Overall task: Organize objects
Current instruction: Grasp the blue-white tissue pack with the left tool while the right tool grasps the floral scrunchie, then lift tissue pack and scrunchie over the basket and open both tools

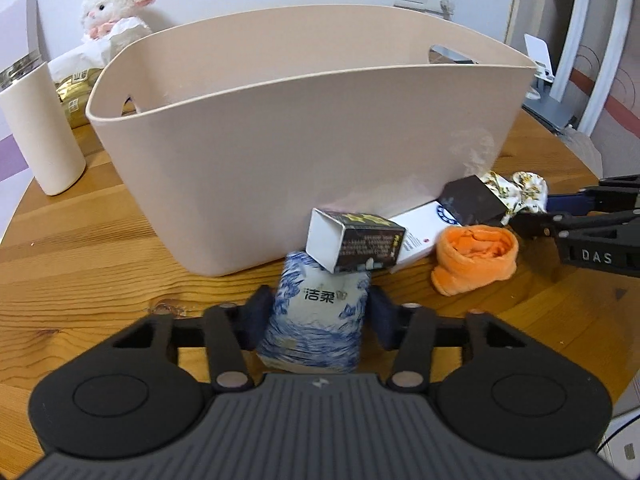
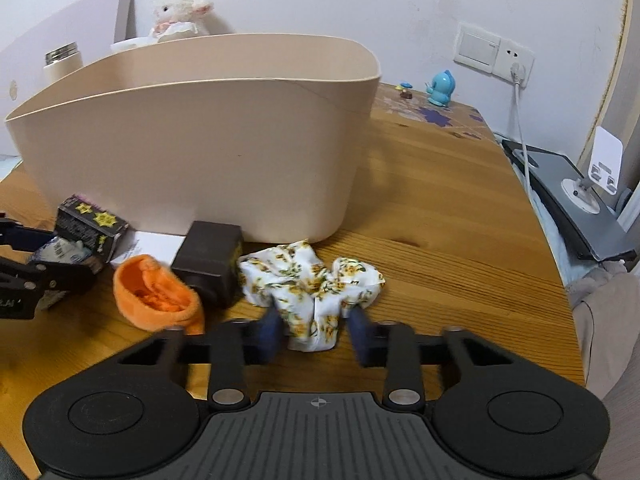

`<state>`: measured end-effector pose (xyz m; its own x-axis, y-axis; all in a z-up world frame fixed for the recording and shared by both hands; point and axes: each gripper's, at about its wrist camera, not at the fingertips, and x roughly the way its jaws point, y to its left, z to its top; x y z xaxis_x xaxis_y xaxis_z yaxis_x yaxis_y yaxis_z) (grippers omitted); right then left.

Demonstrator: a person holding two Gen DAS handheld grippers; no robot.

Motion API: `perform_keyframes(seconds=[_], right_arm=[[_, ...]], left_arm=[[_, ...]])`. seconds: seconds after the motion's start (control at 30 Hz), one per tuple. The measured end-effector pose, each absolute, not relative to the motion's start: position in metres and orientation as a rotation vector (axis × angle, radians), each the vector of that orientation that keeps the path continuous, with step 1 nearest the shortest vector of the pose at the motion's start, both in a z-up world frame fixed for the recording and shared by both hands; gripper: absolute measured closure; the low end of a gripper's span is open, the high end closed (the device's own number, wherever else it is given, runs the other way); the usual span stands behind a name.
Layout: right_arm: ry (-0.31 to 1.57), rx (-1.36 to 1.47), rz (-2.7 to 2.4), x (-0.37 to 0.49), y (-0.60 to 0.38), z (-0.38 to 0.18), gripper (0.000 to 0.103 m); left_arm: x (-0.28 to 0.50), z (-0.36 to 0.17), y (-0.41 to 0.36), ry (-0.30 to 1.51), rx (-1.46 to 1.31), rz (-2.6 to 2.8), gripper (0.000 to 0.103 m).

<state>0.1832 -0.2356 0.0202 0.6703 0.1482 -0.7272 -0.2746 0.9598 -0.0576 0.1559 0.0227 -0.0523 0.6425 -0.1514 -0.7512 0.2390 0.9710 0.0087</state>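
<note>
A blue-and-white tissue pack (image 1: 316, 312) sits between the fingers of my left gripper (image 1: 318, 316), which is shut on its sides. A small black box with yellow stars (image 1: 360, 248) leans on top of the pack. Behind them stands the large beige basket (image 1: 280, 160). To the right lie an orange sock (image 1: 476, 256), a white card (image 1: 420, 232) and a dark box (image 1: 474, 200). My right gripper (image 2: 316, 334) is shut on a floral cloth (image 2: 316, 284) lying on the wooden table (image 2: 440, 220) in front of the basket (image 2: 200, 140). Its fingers are blurred.
A white tumbler (image 1: 44, 132), a gold packet (image 1: 76, 88) and a plush lamb (image 1: 116, 8) stand left of and behind the basket. A blue toy figure (image 2: 440, 88) is at the table's far side. A grey stand (image 2: 580, 208) and a cable lie past the right edge.
</note>
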Motion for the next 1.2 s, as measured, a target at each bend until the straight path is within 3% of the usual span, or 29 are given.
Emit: perform_keyframes(seconds=[0.1,0.2,0.67,1.2], right_arm=[[0.804,-0.174,0.241,0.18,-0.235,0.02,0.089],[0.807,-0.177,0.234,0.175,-0.235,0.021,0.091],[0.732,-0.164,0.207,0.136,-0.248,0.057,0.092],[0.507,-0.196,0.199,0.11,-0.252,0.133,0.092]], left_arm=[[0.153,-0.052,0.022,0.851,0.116,-0.216,0.055],[0.15,-0.051,0.024,0.864,0.105,-0.211,0.055],[0.114,-0.031,0.043,0.865,0.072,-0.171,0.056],[0.088,0.054,0.046,0.638,0.132,-0.157,0.055]])
